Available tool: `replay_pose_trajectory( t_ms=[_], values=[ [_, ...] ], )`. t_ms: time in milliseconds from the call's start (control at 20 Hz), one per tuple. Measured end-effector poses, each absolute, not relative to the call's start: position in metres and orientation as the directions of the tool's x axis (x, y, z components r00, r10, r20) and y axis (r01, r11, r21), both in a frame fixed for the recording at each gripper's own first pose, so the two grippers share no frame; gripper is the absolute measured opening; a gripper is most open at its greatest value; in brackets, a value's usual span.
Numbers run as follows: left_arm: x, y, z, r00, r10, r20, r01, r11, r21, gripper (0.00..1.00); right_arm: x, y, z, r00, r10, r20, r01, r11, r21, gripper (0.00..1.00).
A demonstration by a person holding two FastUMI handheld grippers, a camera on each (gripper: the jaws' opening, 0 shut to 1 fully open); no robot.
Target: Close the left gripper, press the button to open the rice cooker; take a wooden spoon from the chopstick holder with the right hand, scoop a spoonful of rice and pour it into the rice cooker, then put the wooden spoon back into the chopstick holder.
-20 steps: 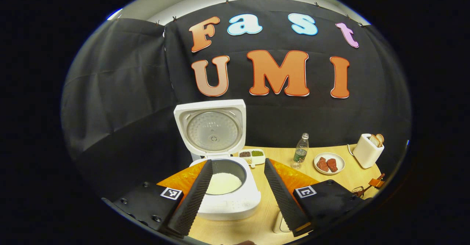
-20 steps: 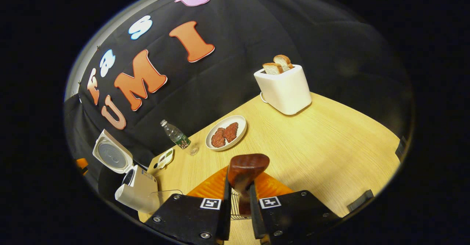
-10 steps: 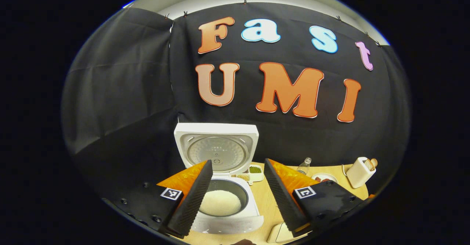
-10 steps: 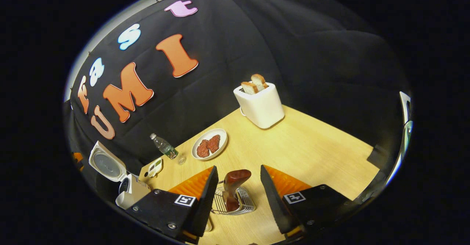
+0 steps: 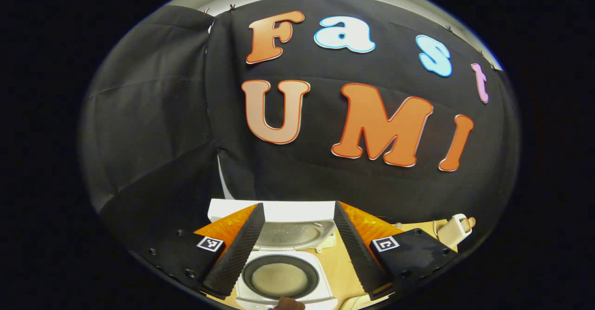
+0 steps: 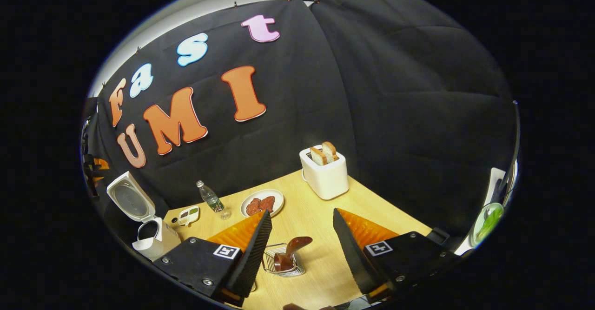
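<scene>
In the left gripper view, low at the frame's bottom, the left gripper has its jaws spread wide and holds nothing. Between and beyond its fingers stands the rice cooker, lid swung up and back against the booth wall; the dark inner pot holds a flat layer of rice. The cooker sits on a pale wooden table. Far right, a white toaster shows at the table's edge. In the right gripper view, the right gripper is likewise released, fingers well apart, empty. Between them, on the table, sits the wire chopstick holder with the wooden spoon resting in it, dark bowl end up and tilted right; neither finger touches it. Farther back: a plate with two reddish pieces, a small bottle, a small divided dish, and the toaster with two bread slices. At far left stands the open rice cooker.
</scene>
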State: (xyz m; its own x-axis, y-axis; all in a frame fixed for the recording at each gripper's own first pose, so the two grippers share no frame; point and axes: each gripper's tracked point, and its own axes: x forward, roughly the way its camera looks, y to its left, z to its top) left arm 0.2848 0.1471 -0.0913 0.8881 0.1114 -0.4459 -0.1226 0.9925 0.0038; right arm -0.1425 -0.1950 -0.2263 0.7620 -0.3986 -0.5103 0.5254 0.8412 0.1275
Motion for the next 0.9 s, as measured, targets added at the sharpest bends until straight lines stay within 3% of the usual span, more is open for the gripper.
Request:
replay_pose_trajectory(
  t_ms=[300,400,500,700,900],
  values=[
    [0.336,0.149,-0.126,0.801,0.055,-0.596,-0.154,0.981,-0.116,1.0,-0.157,-0.201,-0.189,0.775,-0.468,-0.425,0.522,0.853,0.013,0.84],
    [0.346,0.155,-0.14,0.766,0.08,-0.638,-0.198,0.973,-0.116,1.0,-0.167,-0.198,-0.194,0.762,-0.475,-0.44,0.532,0.846,0.009,0.85],
    [0.353,0.156,-0.144,0.764,0.101,-0.637,-0.184,0.981,-0.065,0.96,-0.176,-0.193,-0.199,0.758,-0.467,-0.455,0.534,0.845,0.023,0.85],
    [0.344,0.176,-0.171,0.643,0.236,-0.729,-0.23,0.967,0.111,0.99,-0.182,-0.193,-0.207,0.756,-0.456,-0.469,0.531,0.847,0.032,0.85],
    [0.332,0.171,-0.177,0.602,0.235,-0.763,-0.21,0.969,0.133,0.99,-0.185,-0.192,-0.22,0.756,-0.439,-0.485,0.523,0.851,0.047,0.85]
  ],
)
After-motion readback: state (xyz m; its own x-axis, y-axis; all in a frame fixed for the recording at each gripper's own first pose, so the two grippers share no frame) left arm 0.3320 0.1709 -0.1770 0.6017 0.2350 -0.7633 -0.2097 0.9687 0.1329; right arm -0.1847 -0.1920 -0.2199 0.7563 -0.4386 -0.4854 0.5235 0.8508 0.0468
